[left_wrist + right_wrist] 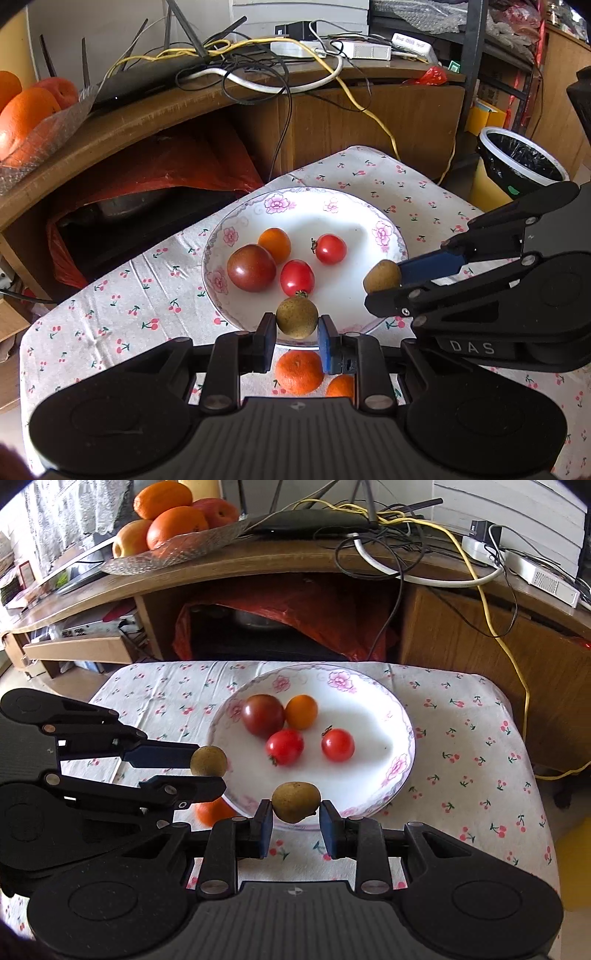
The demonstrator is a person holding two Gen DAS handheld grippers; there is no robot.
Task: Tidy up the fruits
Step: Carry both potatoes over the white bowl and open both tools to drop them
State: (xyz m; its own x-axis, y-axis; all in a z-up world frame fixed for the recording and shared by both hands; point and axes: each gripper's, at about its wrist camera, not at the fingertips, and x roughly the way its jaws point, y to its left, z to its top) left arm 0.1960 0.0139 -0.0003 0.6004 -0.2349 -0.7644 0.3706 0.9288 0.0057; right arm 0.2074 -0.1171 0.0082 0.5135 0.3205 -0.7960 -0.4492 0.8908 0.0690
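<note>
A white floral plate sits on the cherry-print tablecloth. It holds a dark tomato, a small orange fruit and two red tomatoes. My left gripper is shut on a brown longan above the plate's near rim. My right gripper is shut on another brown longan at the near rim. Each gripper shows in the other's view, holding its longan. Two mandarins lie on the cloth under the left gripper.
A wooden cabinet stands behind the table with cables, a router and a glass dish of oranges and apples. A red bag fills the cabinet's open bay. A lined bin stands to the right.
</note>
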